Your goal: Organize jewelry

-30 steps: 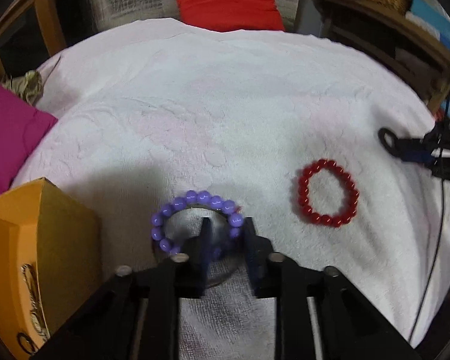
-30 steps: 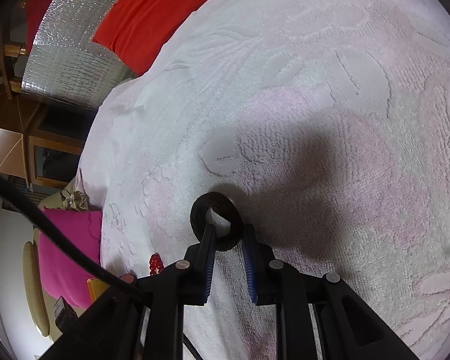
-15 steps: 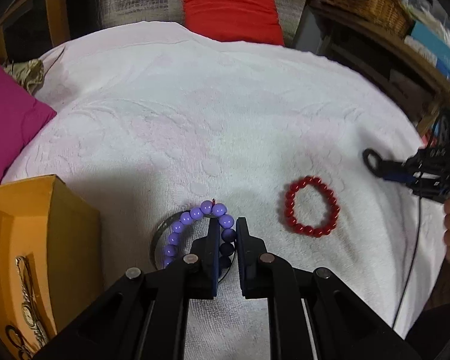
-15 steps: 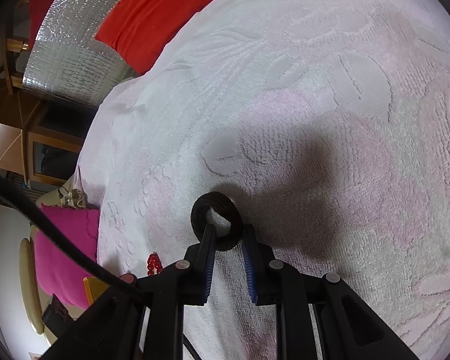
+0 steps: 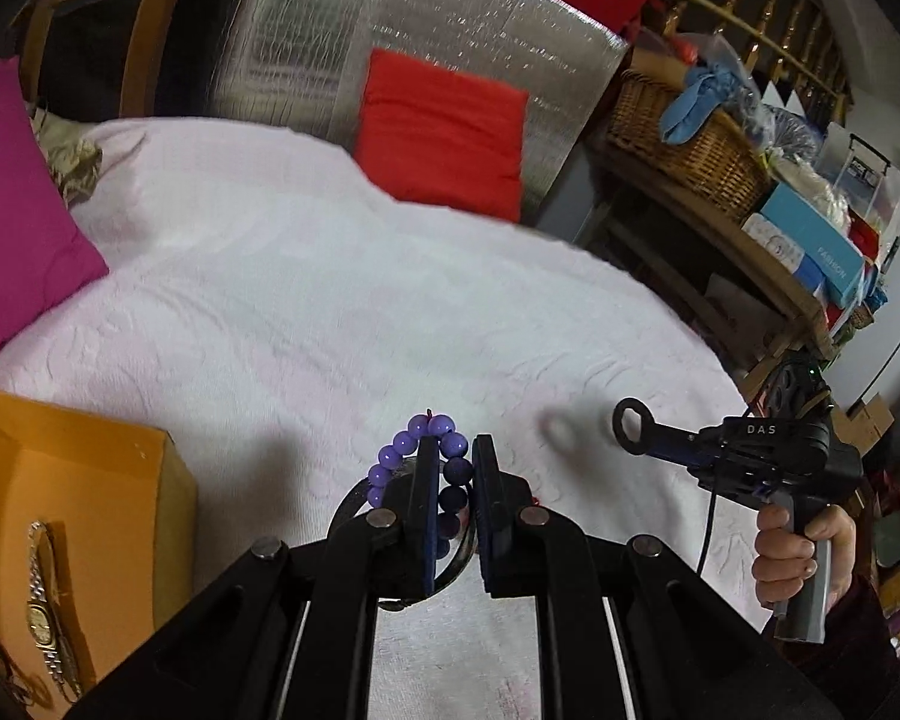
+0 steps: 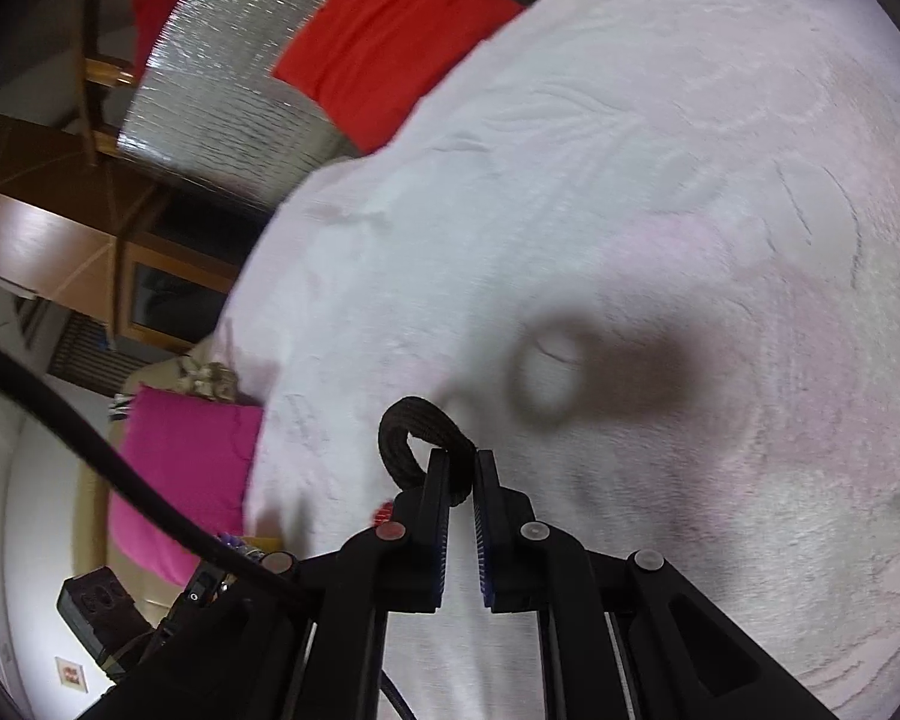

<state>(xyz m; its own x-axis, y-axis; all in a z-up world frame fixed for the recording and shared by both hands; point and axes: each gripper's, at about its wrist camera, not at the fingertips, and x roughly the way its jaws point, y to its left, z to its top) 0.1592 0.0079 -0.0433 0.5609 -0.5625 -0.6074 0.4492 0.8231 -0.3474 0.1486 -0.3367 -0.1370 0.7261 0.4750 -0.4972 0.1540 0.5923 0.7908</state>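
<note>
My left gripper (image 5: 455,450) is shut on a purple bead bracelet (image 5: 408,450) and holds it above the white bedspread (image 5: 330,300); a thin dark ring hangs with it. My right gripper (image 6: 462,468) is shut on a black fabric ring (image 6: 414,426) and holds it in the air, its shadow on the bedspread (image 6: 690,240). The right gripper also shows in the left wrist view (image 5: 642,435) with the ring (image 5: 630,427). An orange box (image 5: 78,510) at the lower left holds a gold watch (image 5: 42,606). A bit of the red bead bracelet (image 6: 383,513) shows behind the right fingers.
A magenta cushion (image 5: 12,204) lies at the left and a red cushion (image 5: 444,138) at the back against a silver panel (image 5: 402,42). A wooden shelf with a wicker basket (image 5: 684,144) and boxes stands at the right. A black cable (image 6: 120,480) crosses the right wrist view.
My left gripper closed on the purple bracelet and lifted it off the bedspread. My right gripper rose with the black ring. The red bracelet has dropped out of the left view.
</note>
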